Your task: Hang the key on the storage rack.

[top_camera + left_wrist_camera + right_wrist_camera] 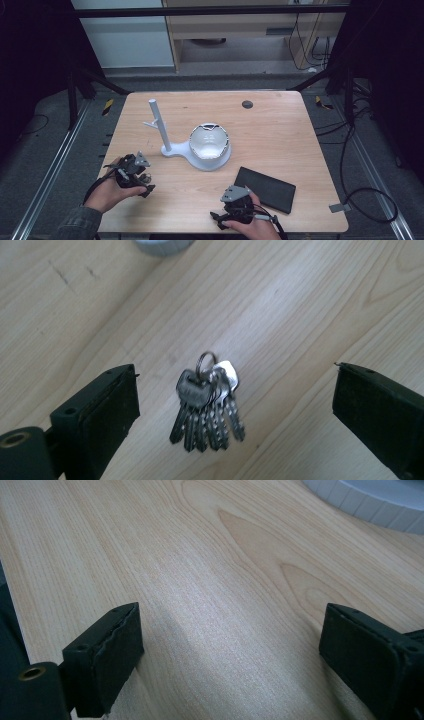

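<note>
On the table (280,125), one key bunch (207,402) between open left gripper (235,405) fingers, right gripper (230,650) open, empty.

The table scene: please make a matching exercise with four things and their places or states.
Things:
1. bunch of keys
2. black flat case
3. white stand
4. right tool

Places or states:
a. upright post, beside the bowl
b. open, nothing between its jaws
c. on the wood between the left tool's open jaws
d. flat near the table's right front corner

Pairs: 1-c, 2-d, 3-a, 4-b
</note>
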Action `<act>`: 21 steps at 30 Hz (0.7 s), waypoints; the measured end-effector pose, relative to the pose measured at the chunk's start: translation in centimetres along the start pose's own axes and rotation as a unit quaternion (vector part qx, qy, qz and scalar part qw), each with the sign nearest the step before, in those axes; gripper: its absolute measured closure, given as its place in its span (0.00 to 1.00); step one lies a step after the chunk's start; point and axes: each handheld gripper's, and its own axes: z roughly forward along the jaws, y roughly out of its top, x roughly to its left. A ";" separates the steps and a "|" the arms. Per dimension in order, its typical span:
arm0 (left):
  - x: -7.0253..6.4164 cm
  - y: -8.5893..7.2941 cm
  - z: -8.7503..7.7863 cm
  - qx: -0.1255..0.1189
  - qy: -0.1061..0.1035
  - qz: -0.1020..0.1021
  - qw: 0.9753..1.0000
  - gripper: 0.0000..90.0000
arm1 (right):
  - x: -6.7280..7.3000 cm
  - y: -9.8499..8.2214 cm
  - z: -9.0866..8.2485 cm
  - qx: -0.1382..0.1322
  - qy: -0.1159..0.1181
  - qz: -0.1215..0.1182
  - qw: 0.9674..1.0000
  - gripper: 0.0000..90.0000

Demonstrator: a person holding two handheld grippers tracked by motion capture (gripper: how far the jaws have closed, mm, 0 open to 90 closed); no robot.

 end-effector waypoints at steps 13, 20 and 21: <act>1.9 -0.5 0.6 0.033 -0.015 -0.014 0.999 0.12 | 0.0 0.0 0.0 0.000 0.000 0.000 1.000 0.12; 2.7 -0.3 0.9 0.043 -0.019 -0.026 0.999 0.20 | 0.0 0.0 0.0 0.000 0.000 0.000 1.000 0.12; 2.8 -0.3 1.0 0.046 -0.023 -0.026 0.998 0.26 | 0.0 0.0 0.0 0.000 0.000 0.000 1.000 0.12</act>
